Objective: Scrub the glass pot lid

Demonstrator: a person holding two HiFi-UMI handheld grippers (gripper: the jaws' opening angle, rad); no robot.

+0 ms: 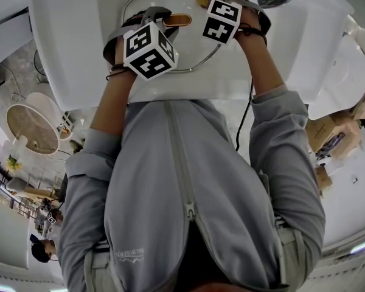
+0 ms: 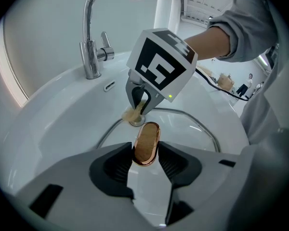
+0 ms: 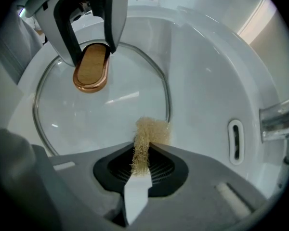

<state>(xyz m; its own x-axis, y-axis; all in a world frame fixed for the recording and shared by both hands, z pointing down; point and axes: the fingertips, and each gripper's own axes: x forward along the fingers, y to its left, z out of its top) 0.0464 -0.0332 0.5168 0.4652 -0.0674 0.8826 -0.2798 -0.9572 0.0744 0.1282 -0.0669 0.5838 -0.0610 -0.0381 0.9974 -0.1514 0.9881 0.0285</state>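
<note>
The glass pot lid [image 3: 101, 114] is seen as clear, smooth glass bound by a polished metal rim [image 3: 166, 93]. A wood-grain face and glossy copper-coloured edge are noted on its handle [image 2: 146, 143]. The scrubber [image 3: 147, 136] at the lid's rim is recorded as coarse, fibrous and straw-coloured. The sink [image 2: 62, 109] under the lid is found glossy white, the tap [image 2: 90, 47] beyond the lid mirror-bright metal. Matt grey plastic and ribbed dark pads [image 2: 116, 165] are noted on the left gripper [image 2: 145, 149]
</note>
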